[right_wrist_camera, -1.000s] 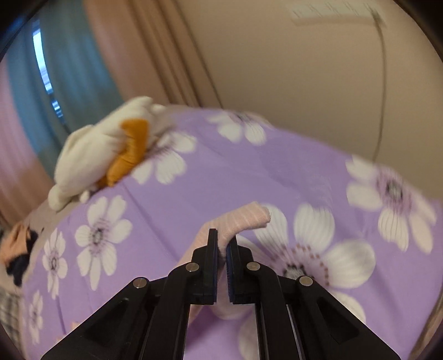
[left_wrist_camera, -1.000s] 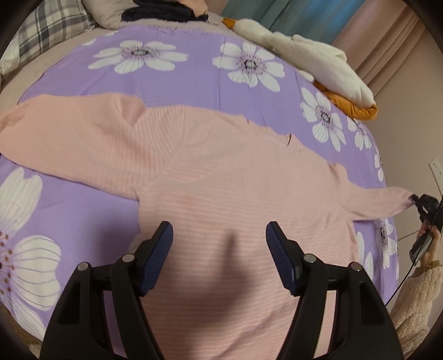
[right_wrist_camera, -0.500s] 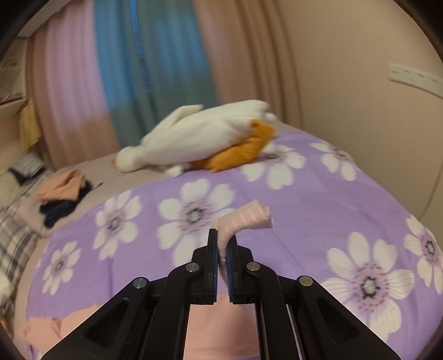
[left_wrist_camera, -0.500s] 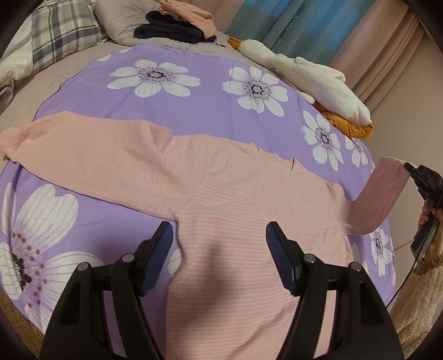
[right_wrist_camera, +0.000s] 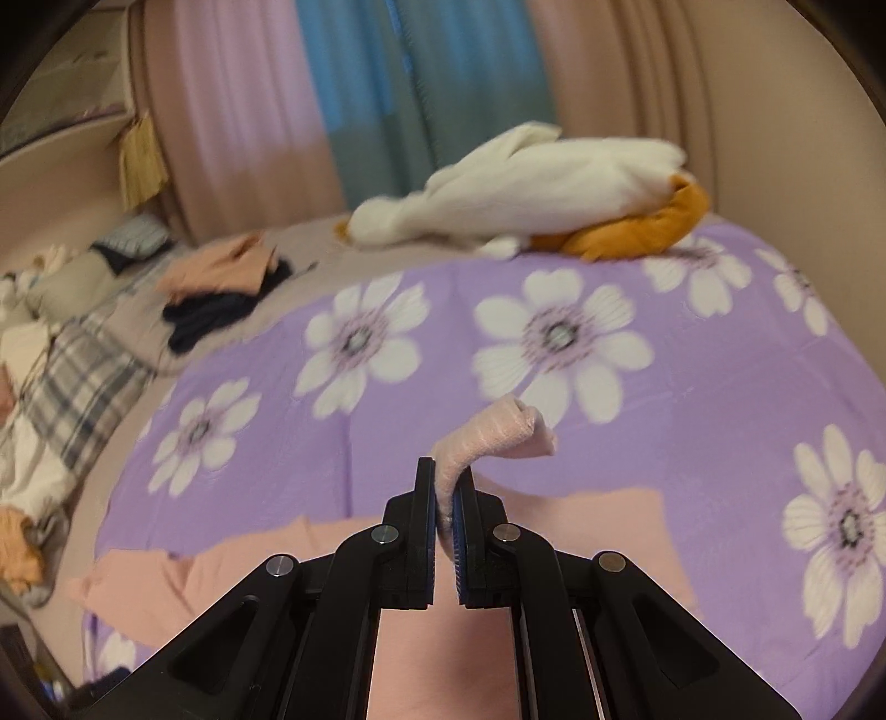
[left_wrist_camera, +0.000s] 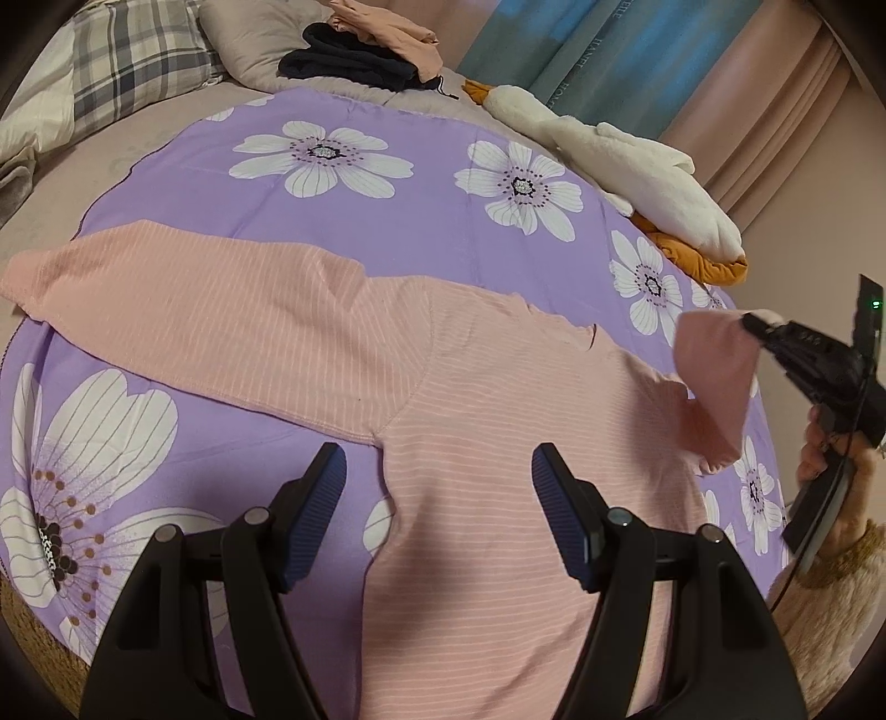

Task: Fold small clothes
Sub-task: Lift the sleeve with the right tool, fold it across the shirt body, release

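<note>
A pink striped long-sleeved top (left_wrist_camera: pixel 487 421) lies spread flat on a purple flowered sheet (left_wrist_camera: pixel 421 221). Its left sleeve (left_wrist_camera: pixel 183 315) stretches out flat to the left. My left gripper (left_wrist_camera: pixel 440 498) is open and empty, hovering over the top's body near the left armpit. My right gripper (right_wrist_camera: pixel 446 498) is shut on the cuff of the right sleeve (right_wrist_camera: pixel 498 437) and holds it lifted off the sheet, over the top's right side. In the left wrist view the right gripper (left_wrist_camera: pixel 747 324) shows at the right edge with the raised sleeve (left_wrist_camera: pixel 714 376) hanging from it.
A white and orange plush goose (left_wrist_camera: pixel 631 166) lies at the sheet's far right edge. A pile of dark and peach clothes (left_wrist_camera: pixel 365 50) sits on a grey pillow at the back. A plaid pillow (left_wrist_camera: pixel 127 61) lies at the back left. Curtains (right_wrist_camera: pixel 387 99) hang behind the bed.
My right gripper has lifted the right sleeve's cuff off the sheet and carried it up and inward over the top. My left gripper stayed open and pulled back a little.
</note>
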`<state>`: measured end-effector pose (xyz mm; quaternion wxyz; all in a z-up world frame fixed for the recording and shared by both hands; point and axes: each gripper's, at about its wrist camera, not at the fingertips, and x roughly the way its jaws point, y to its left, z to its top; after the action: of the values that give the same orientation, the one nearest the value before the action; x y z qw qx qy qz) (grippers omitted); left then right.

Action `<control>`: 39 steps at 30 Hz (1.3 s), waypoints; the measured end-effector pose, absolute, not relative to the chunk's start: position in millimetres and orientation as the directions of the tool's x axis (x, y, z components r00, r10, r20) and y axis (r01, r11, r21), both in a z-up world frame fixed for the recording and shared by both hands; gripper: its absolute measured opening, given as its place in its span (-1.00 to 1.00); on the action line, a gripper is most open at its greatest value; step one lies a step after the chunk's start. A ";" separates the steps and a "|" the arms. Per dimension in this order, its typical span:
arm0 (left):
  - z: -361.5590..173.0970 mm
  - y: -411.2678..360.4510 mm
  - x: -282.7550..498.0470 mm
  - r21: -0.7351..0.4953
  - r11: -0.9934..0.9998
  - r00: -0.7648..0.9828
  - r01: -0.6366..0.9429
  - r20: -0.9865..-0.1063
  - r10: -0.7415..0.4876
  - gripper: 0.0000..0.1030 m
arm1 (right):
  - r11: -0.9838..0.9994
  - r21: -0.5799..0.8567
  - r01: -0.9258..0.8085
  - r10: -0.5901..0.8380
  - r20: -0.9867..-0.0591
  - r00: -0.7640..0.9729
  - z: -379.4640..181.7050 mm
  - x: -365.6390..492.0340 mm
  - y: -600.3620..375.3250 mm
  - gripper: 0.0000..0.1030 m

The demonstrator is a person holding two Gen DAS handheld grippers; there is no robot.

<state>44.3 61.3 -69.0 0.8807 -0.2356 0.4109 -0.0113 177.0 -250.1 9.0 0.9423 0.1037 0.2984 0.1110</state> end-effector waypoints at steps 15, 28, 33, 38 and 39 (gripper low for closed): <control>-82.3 69.7 46.7 -0.424 0.886 0.631 -0.186 -0.743 -0.223 0.34 | 0.946 0.252 -0.205 0.324 -0.733 0.598 -85.7 181.7 -156.3 -0.88; -88.0 72.1 50.9 -0.417 0.889 0.608 -0.191 -0.761 -0.226 0.37 | 0.934 0.280 -0.223 0.357 -0.784 0.508 -112.7 186.6 -143.1 -0.87; -76.3 65.8 61.1 -0.447 0.882 0.614 -0.149 -0.741 -0.272 0.42 | 0.898 0.386 -0.209 0.437 -0.744 0.505 -98.8 178.8 -163.8 -0.12; -56.8 48.1 79.3 -0.448 0.891 0.629 -0.074 -0.714 -0.307 0.59 | 0.856 0.473 -0.208 0.497 -0.642 0.584 -68.8 155.5 -207.1 0.32; -53.0 42.2 85.0 -0.444 0.895 0.630 -0.051 -0.709 -0.316 0.65 | 0.856 0.479 -0.197 0.492 -0.634 0.597 -66.2 152.8 -213.4 0.32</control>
<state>85.0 42.2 -53.0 0.8765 -0.2168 0.4232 -0.0755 152.8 -213.4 -66.2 0.8746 0.1829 0.4035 0.1968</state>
